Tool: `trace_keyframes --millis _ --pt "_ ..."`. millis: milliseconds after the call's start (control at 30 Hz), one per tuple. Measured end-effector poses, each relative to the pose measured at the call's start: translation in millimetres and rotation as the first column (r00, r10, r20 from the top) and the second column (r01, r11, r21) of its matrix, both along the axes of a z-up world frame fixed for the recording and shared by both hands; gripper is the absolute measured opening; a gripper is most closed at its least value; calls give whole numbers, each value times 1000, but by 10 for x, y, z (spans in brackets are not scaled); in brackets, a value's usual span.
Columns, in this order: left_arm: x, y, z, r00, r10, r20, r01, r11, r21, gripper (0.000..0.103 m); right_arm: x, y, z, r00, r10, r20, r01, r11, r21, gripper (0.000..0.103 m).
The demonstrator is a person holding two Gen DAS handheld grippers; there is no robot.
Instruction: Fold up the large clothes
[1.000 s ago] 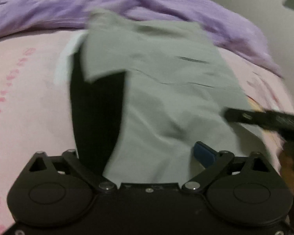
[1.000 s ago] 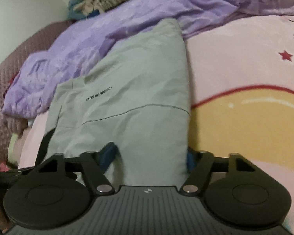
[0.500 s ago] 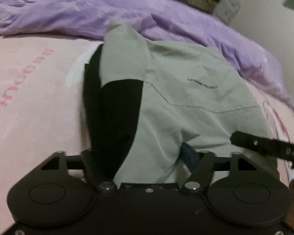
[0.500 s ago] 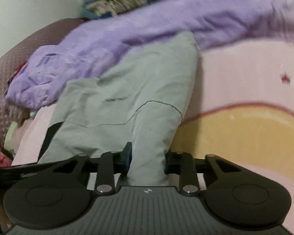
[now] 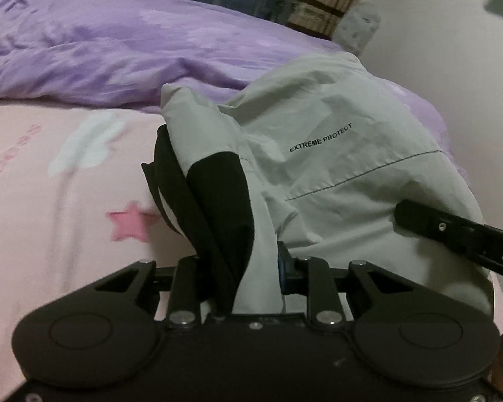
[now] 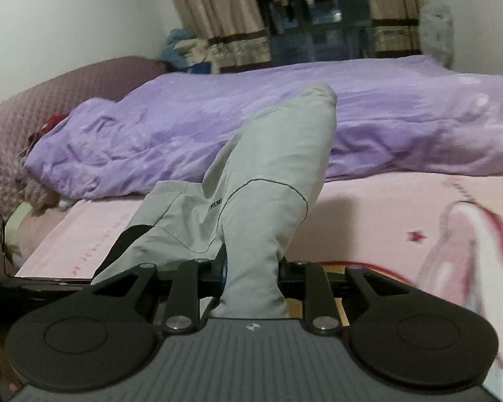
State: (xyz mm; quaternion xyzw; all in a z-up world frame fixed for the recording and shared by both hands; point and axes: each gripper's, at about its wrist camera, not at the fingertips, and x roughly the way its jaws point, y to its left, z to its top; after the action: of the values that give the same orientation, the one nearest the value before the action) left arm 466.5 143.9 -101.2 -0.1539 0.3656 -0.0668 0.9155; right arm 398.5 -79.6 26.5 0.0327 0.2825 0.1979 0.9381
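Hand-held gripper jaws are closing on both sides of a pale grey, thin woven jacket with black panels [image 5: 335, 167], lifting its near edge clear of the pink printed bed sheet [image 5: 60, 207]. Seen from the left wrist, the left hand-held gripper [image 5: 243, 268] pinches a bunched fold where grey cloth meets a black panel, jaws narrow. Seen from the right wrist, the right hand-held gripper [image 6: 251, 271] clamps a gathered grey tube of the same jacket [image 6: 268, 181], jaws equally narrow. The garment runs away from both grippers, its long axis pointing toward the far side of the bed, where its far end rests against a crumpled purple plush duvet [image 6: 402, 124]. Neither hand looks clearly nearer that far end, so the coming fold likely depends on carrying the held edge forward along that axis. The cloth appears light and slippery, creasing sharply, with a stitched seam and small printed lettering across the chest. Beige banded curtains [image 6: 218, 10] hang behind the bed.
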Motion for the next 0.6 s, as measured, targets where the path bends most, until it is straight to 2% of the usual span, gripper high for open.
trace_keyframes --millis 367,600 --pt "24 -1392 231 983 -184 25 184 983 8 23 -449 -1350 179 983 -180 32 179 983 35 27" --pt "49 -2004 292 960 -277 47 276 961 23 22 -649 -1954 244 963 -266 38 264 963 56 27"
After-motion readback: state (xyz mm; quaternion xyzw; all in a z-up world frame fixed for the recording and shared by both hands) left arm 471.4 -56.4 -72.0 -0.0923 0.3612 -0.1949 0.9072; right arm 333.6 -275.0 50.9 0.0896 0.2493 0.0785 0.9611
